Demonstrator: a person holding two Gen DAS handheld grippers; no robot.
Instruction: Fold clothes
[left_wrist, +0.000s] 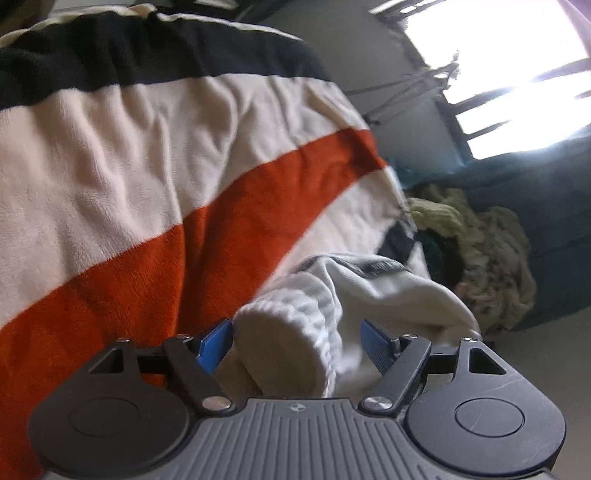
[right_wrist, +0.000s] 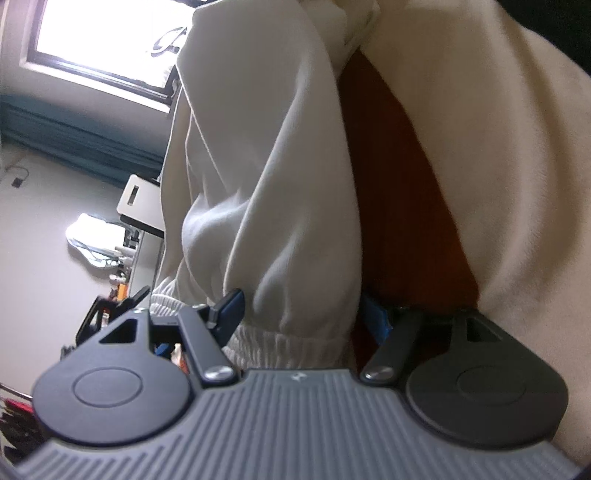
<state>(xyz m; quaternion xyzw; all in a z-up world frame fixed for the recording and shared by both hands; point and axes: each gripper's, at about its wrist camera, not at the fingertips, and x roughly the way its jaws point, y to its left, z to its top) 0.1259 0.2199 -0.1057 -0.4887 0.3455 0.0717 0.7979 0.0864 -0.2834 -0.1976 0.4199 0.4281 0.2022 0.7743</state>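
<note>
Bright window behind, striped cream, orange and black fleece blanket (left_wrist: 155, 155) as our work surface. We have the white soft-knit garment (right_wrist: 266, 177) lying on it, a ribbed cuff (left_wrist: 295, 343) between each gripper's blue pads. Left gripper (left_wrist: 295, 345) and right gripper (right_wrist: 299, 314) look wide apart; clamped or not, we cannot tell. Fabric looks light, limp, stretchy; the thicker ribbing seems the best hold.

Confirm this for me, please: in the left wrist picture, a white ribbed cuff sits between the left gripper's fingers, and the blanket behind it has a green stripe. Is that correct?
Not quite. The left wrist view shows the blanket with an orange stripe, not green. The white ribbed cuff does sit between the left gripper's fingers.
</note>
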